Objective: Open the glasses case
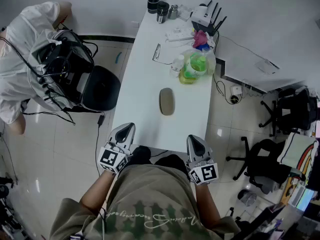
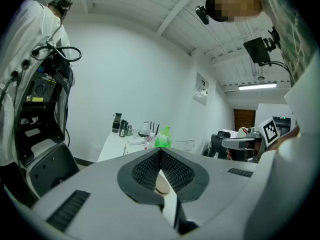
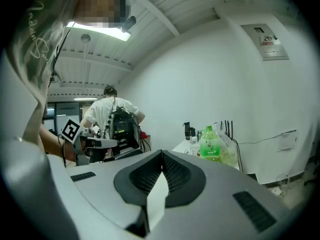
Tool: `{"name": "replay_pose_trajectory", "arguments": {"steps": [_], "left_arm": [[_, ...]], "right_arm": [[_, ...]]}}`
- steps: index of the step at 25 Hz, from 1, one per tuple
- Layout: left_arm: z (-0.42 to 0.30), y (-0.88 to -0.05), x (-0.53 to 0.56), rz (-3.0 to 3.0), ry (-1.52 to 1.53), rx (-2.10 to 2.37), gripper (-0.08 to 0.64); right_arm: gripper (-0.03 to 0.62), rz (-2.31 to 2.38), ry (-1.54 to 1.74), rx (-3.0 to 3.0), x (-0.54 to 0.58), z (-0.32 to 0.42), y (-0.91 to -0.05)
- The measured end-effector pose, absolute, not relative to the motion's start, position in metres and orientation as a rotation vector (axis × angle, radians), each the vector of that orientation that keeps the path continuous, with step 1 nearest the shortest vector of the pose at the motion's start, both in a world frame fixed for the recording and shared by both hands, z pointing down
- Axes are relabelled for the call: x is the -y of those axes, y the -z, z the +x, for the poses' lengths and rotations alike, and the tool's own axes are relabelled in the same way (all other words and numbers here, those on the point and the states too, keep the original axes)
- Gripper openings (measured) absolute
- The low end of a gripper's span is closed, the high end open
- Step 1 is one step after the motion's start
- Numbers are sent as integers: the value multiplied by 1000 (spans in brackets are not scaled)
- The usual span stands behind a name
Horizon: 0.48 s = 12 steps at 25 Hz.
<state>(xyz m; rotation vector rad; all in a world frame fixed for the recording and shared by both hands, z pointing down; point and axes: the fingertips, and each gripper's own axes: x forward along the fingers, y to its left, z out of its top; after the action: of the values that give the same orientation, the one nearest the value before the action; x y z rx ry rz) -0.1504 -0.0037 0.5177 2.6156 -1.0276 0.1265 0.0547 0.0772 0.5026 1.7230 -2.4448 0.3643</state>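
Fingers on left gripper (image 1: 125, 130) and right gripper (image 1: 196, 141) were pressed together, empty — both hovered at the table (image 1: 145, 84) edge, likely poised to reach the glasses case (image 1: 166, 101).

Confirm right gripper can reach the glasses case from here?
Probably yes. The right gripper hangs by the table's near edge, and the surface between it and the glasses case is bare; the bottle stands beyond. Its jaws are shut.
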Motion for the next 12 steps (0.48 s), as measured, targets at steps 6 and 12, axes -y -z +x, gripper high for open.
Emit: {"name": "replay_pose_trajectory", "arguments": {"steps": [6, 12], "left_arm": [[-142, -522, 25, 2561, -78, 1024, 5], [-106, -515, 20, 2582, -44, 955, 5]], "right_arm": [[9, 1682, -372, 2452, -50, 45, -508], [9, 1553, -395, 2543, -36, 45, -510]]}}
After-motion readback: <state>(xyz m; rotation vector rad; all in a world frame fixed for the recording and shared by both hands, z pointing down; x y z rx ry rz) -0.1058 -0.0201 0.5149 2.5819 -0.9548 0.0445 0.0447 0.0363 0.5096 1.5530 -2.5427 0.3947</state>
